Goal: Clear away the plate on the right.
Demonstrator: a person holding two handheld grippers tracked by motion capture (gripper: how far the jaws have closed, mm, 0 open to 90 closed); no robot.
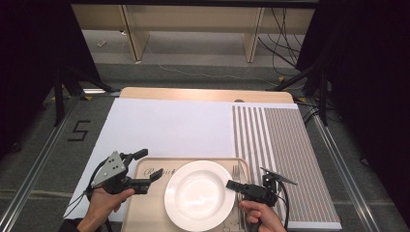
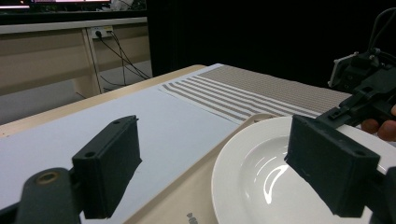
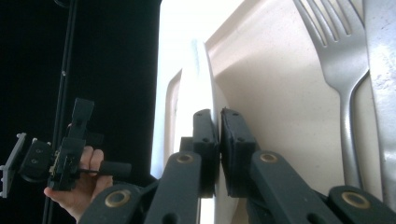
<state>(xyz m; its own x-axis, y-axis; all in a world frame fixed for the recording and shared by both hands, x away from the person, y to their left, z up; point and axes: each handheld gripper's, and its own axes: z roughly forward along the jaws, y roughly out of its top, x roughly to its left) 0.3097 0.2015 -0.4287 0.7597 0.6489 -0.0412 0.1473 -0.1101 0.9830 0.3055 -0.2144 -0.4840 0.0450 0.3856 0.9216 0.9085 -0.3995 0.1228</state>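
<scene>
We counted two grippers, one plate, one tray, one fork and one knife. Nearest us, the right gripper [image 1: 231, 183] had its black, blocky jaws pressed together on the right rim of the plate [image 1: 199, 194], a round, glossy white piece lying in the tray [image 1: 145, 203]. The left gripper [image 1: 149, 165] hung over the tray's left end, just beside the plate, its two matte jaws spread wide around nothing. The tray was beige, smooth and rectangular with rounded corners. One metal fork [image 3: 337, 70] with four tines lay on it right of the plate, a flat steel knife [image 3: 385, 88] beside it. Farther off we saw one plain white sheet [image 1: 169, 128] and one striped mat [image 1: 285, 145], grey and white, on the wooden table [image 1: 203, 94].
</scene>
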